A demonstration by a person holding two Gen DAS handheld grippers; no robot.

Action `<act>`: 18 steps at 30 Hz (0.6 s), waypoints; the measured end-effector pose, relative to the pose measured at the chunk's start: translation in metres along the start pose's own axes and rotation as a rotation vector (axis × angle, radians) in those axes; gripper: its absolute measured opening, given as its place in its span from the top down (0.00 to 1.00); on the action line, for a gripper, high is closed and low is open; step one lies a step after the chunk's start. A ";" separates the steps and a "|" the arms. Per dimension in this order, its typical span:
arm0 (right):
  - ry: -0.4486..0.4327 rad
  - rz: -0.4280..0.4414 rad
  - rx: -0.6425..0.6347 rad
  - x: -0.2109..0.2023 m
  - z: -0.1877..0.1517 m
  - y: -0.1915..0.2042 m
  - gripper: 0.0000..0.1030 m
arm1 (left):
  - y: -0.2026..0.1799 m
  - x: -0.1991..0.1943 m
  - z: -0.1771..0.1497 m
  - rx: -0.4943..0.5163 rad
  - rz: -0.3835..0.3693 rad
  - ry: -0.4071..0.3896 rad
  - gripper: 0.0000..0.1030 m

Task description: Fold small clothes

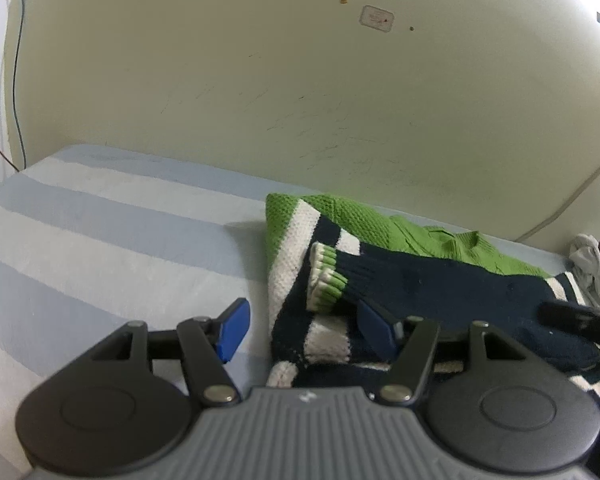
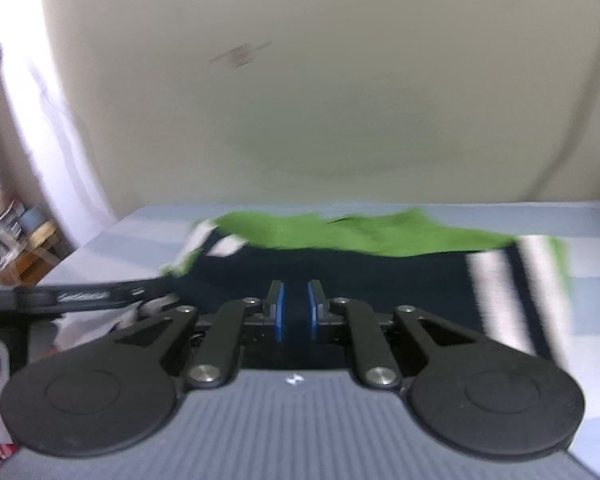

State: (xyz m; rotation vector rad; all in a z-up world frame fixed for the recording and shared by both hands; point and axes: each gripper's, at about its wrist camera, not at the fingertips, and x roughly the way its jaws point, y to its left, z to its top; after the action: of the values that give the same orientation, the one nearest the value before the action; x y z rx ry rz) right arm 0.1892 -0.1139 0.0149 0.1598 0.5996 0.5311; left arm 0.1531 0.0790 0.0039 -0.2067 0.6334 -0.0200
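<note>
A knitted sweater [image 1: 440, 284] in navy, green and white lies partly folded on the striped bed [image 1: 100, 220]. One navy sleeve is laid across it, and its green-and-white cuff [image 1: 326, 280] points left. My left gripper [image 1: 304, 328] stands open over the sweater's left edge, with one blue pad [image 1: 234, 330] above the sheet and the other under the sleeve. In the blurred right wrist view the sweater [image 2: 340, 268] spreads ahead. My right gripper [image 2: 296, 312] hovers low at its near edge with its pads a narrow slit apart. I cannot tell whether cloth is in that slit.
A pale wall rises right behind the bed. A heap of other clothes [image 1: 588, 264] lies at the bed's right end by a cable [image 1: 572, 200]. Wooden furniture [image 2: 24, 256] stands beyond the bed's left side. The left gripper's black body [image 2: 88, 296] reaches in from the left.
</note>
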 end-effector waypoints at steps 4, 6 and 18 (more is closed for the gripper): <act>0.044 0.045 -0.147 0.020 -0.001 0.037 0.81 | 0.007 0.000 0.003 -0.036 0.000 0.006 0.39; 0.061 0.075 -0.214 0.029 0.001 0.054 0.68 | 0.016 -0.002 0.006 -0.081 -0.008 0.003 0.38; 0.162 0.081 -0.486 0.096 -0.006 0.109 0.78 | 0.036 -0.005 0.013 -0.160 -0.023 0.004 0.38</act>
State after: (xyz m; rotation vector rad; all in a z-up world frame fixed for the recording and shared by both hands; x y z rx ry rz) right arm 0.2058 0.0288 -0.0050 -0.3229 0.6060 0.7578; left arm 0.1547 0.1168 0.0099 -0.3690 0.6367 0.0081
